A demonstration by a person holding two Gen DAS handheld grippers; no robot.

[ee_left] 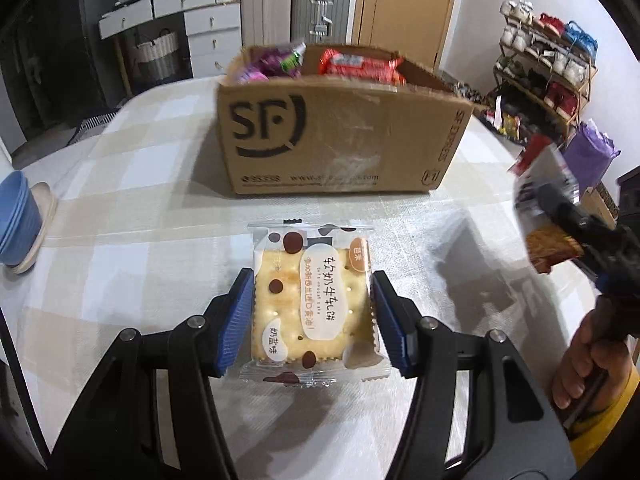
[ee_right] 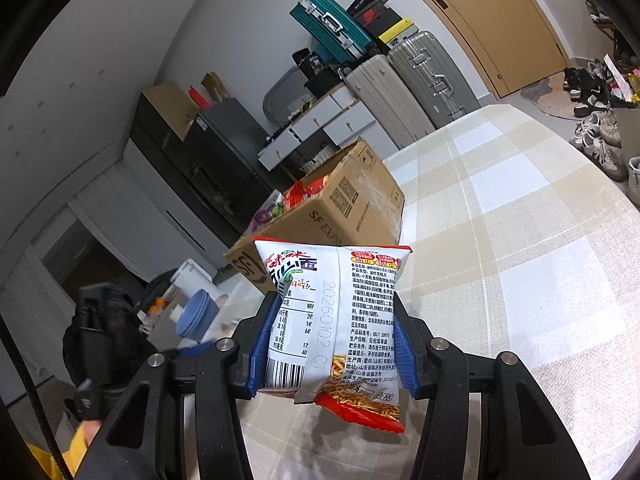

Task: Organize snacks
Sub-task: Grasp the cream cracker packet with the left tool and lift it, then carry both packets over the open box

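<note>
Bowls: blue bowls [ee_left: 16, 220] sitting stacked at the table's left edge.
Suitcases: two pale suitcases [ee_left: 296, 10] standing beside a wooden door [ee_left: 404, 4].
Shoes: shoe rack [ee_left: 548, 72] standing against the right wall.

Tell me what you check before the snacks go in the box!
1. Left gripper shut on cracker packet: ok, pads press its sides.
2. Right gripper shut on noodle snack bag: ok.
3. Cardboard box open on top: ok.
4. Room left in the box: cannot tell; purple packets and red packets already fill the part in view.
5. Blue bowls clear of the path: ok, far at the table edge.
</note>
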